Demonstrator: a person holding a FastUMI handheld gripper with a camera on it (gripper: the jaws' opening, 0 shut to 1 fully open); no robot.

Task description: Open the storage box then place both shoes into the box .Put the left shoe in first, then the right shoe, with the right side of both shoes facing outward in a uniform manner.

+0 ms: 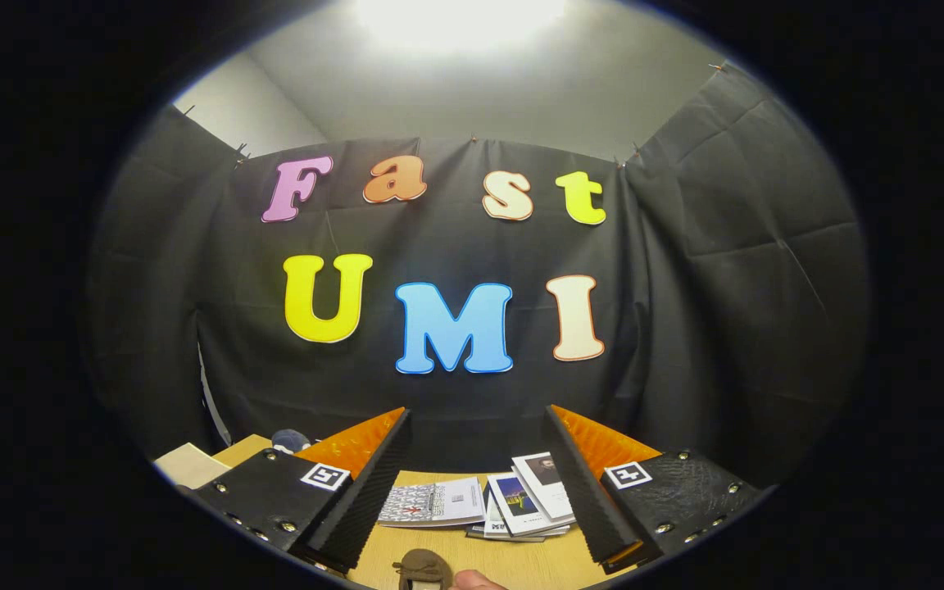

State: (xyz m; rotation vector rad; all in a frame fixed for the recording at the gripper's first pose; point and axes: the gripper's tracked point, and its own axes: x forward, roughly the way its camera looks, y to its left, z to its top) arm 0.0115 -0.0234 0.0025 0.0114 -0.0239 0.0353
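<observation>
The only task item you have in sight is a small brown shape at 6 o'clock on the wooden table, low between the fingers and close to you. It looks like the toe or heel of a shoe, though too little shows to be sure, or to say left from right. Something pale, perhaps a fingertip, sits just beside it at its 3 o'clock.

Handling judgement: a soft, suede-like shoe should be light and pliable, not fragile; its upper will give under pressure, so take it across the stiffer heel or collar, not the toe.

Your gripper stands wide apart with nothing between the ribbed pads, aimed level at the booth wall.

Beyond the fingers, at 12 o'clock, booklets lie fanned and overlapping on the table. At 10 o'clock a pale box-like corner sits at the table edge; you cannot tell whether it is the storage box.
</observation>
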